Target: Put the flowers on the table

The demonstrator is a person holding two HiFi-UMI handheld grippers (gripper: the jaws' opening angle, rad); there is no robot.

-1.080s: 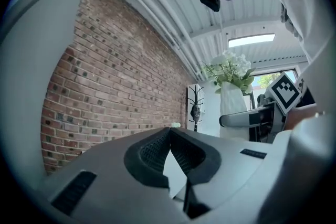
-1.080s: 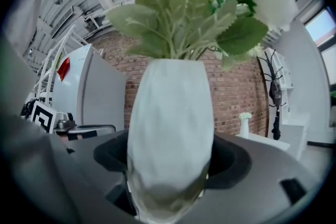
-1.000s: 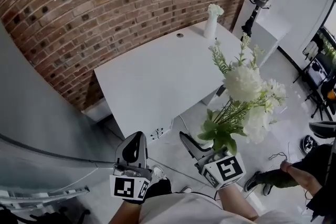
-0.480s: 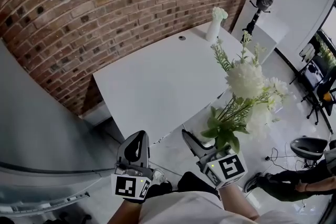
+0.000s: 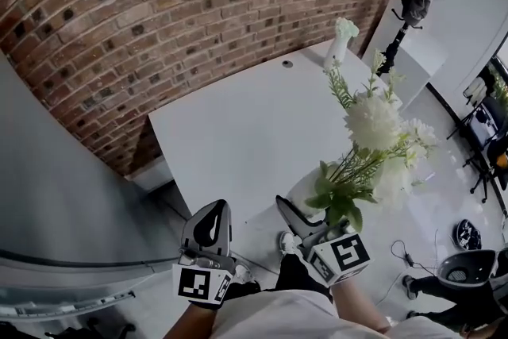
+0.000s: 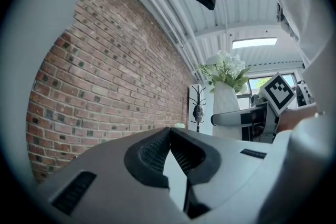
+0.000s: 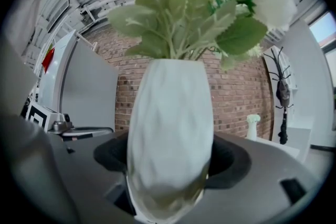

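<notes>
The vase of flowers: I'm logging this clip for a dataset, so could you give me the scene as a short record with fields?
carried item: white vase holding white flowers with green leaves
right gripper: shut on the vase, holding it upright
left gripper: jaws together, holding nothing
table: white, standing against the brick wall
already on table: small vase with a white flower, at the far corner
task state: the carried vase is in the air, not yet set on the table
</notes>
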